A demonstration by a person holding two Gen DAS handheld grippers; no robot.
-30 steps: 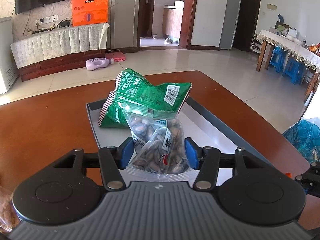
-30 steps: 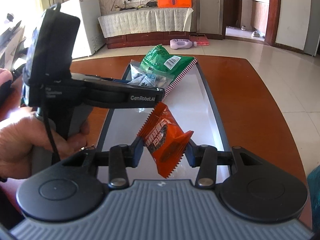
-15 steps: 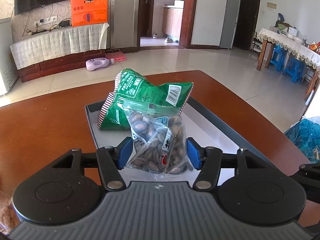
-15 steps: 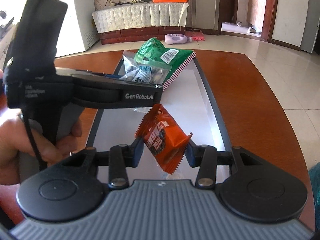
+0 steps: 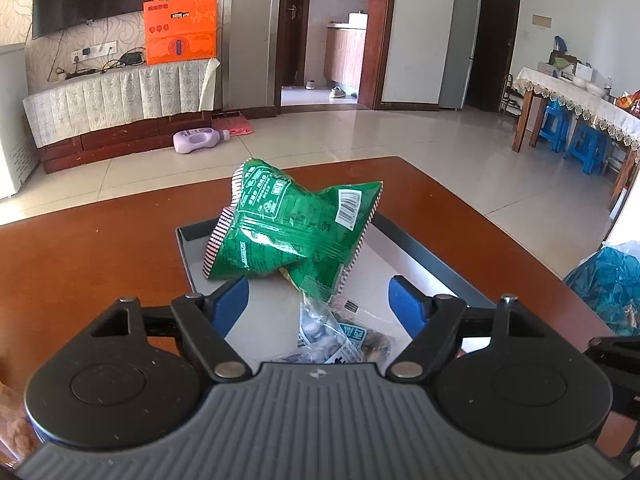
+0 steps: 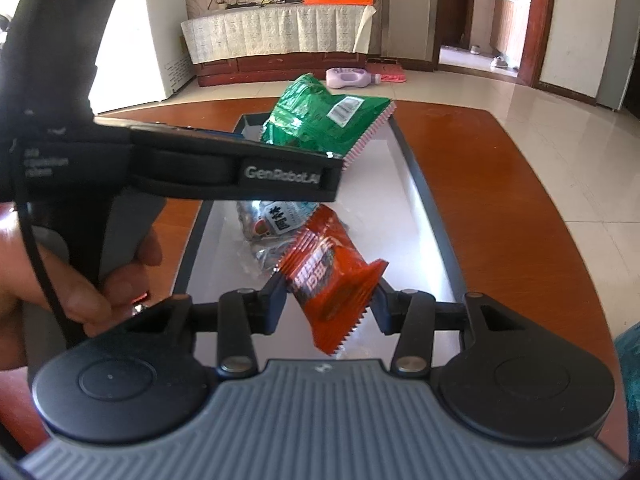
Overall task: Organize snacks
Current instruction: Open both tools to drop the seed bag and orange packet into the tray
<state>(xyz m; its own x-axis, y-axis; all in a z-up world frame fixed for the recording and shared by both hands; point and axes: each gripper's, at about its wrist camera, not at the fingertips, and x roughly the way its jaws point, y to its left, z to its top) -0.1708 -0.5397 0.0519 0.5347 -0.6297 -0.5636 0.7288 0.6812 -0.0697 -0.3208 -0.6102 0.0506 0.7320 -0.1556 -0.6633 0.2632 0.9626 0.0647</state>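
A grey tray [image 5: 424, 256] lies on the brown table [image 5: 100, 260]. At its far end a green snack bag [image 5: 292, 232] rests crumpled. A clear bag of nuts [image 5: 340, 336] lies on the tray floor below my left gripper [image 5: 318, 300], whose jaws are opening and stand wide of the bag, touching nothing. In the right wrist view, my right gripper [image 6: 330, 300] has a red snack packet [image 6: 332, 276] tilted between its pads above the tray [image 6: 424, 200]. Its jaws are opening, though the pads still touch the packet. The nut bag [image 6: 272, 224] lies just beyond, before the green bag [image 6: 320, 124].
The left gripper's black housing [image 6: 224, 168] crosses the tray's left side, held by a person's hand [image 6: 80, 280]. A blue plastic bag [image 5: 608, 280] sits off the table's right edge. Bare tray floor [image 6: 384, 184] stretches along the right, between the packets and the rim.
My left gripper has spread wide and let go of the nut bag, which dropped flat onto the tray. The right gripper's jaws have widened a little around the red packet.
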